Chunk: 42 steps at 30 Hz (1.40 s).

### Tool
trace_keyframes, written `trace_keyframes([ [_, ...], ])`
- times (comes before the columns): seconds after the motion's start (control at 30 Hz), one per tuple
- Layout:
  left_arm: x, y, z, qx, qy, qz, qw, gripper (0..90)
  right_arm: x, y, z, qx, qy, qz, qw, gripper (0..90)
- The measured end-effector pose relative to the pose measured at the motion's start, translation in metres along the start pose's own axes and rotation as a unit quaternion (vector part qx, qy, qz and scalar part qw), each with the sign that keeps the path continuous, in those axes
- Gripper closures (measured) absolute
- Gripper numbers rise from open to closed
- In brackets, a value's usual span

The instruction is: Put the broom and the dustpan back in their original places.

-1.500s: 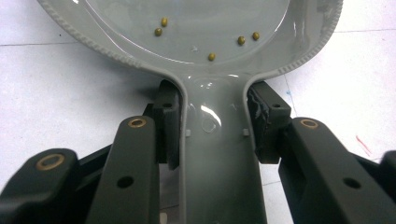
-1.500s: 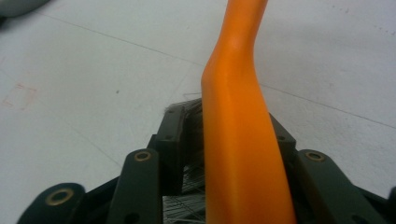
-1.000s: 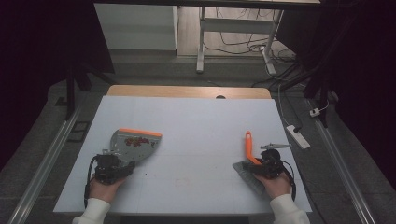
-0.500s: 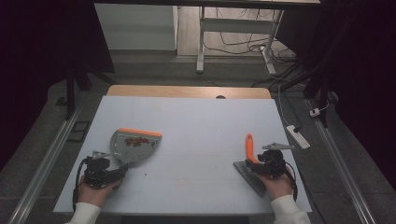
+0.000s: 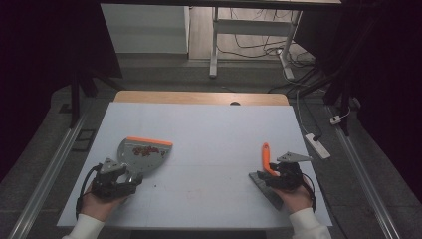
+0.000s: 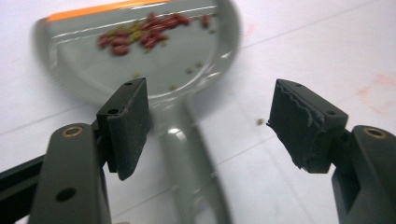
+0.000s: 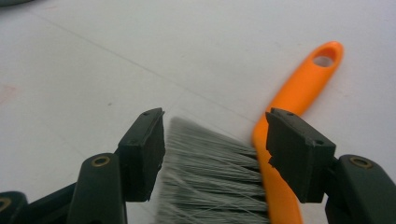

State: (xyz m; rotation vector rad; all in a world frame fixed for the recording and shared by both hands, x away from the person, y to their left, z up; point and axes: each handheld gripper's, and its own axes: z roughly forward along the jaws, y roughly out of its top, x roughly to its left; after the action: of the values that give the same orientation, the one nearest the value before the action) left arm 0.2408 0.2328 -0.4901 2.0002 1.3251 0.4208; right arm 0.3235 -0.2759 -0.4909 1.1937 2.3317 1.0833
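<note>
A grey dustpan [image 5: 144, 152] with an orange lip lies left of centre on the white table, with red beans [image 6: 140, 35] in its pan [image 6: 154, 51]. Its handle [image 6: 191, 154] runs under my left gripper [image 6: 210, 107], which hovers at the handle end [image 5: 130, 177]. The jaws have just been closing a little, but both pads stand clear of the handle. At the right lies an orange-handled brush [image 5: 265, 155]. My right gripper [image 5: 272, 175] is over it, its jaws just opened wide. The grey bristles [image 7: 210, 168] and orange handle [image 7: 299, 88] lie between the pads, unpressed.
The white table [image 5: 209, 124] has a wooden strip along its far edge. A few small crumbs [image 6: 260, 122] lie beside the dustpan handle. On the floor to the right is a white power strip [image 5: 318, 145], and a desk frame [image 5: 214, 45] stands behind the table.
My left hand has shifted slightly by the dustpan handle and lifted a little. The dustpan and the brush lie where they were. The right hand has kept its place.
</note>
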Motion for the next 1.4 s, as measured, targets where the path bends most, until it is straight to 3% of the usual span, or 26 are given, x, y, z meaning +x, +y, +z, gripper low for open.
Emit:
trace_keyframes([
  [0.27,-0.006,0.007,0.015,0.002,-0.043,0.046,0.9980,29.8,0.011,0.000,0.001,-0.006,0.033,-0.030,0.9990,37.1],
  [0.4,-0.007,0.008,0.018,-0.003,-0.059,0.082,0.9949,29.6,0.015,-0.003,0.001,-0.007,0.040,-0.045,0.9981,37.0],
  [0.53,-0.008,0.006,0.018,-0.001,-0.071,0.098,0.9927,29.5,0.017,-0.006,0.001,-0.012,0.058,-0.046,0.9972,37.0],
  [0.63,-0.008,0.003,0.018,-0.001,-0.081,0.099,0.9918,29.5,0.023,-0.008,0.001,-0.011,0.069,-0.056,0.9960,37.0],
  [0.7,-0.008,0.001,0.018,-0.002,-0.081,0.101,0.9916,29.5,0.026,-0.008,0.002,-0.015,0.094,-0.056,0.9939,37.0],
  [0.77,-0.009,0.000,0.017,-0.003,-0.082,0.100,0.9916,29.5,0.028,-0.008,0.001,-0.016,0.104,-0.058,0.9927,37.0],
  [0.97,-0.012,-0.001,0.018,0.003,-0.081,0.108,0.9909,29.5,0.028,-0.010,0.000,-0.018,0.099,-0.062,0.9929,37.0],
  [1.4,-0.009,-0.002,0.019,0.003,-0.081,0.101,0.9916,29.5,0.029,-0.011,-0.001,-0.019,0.094,-0.076,0.9925,37.0],
])
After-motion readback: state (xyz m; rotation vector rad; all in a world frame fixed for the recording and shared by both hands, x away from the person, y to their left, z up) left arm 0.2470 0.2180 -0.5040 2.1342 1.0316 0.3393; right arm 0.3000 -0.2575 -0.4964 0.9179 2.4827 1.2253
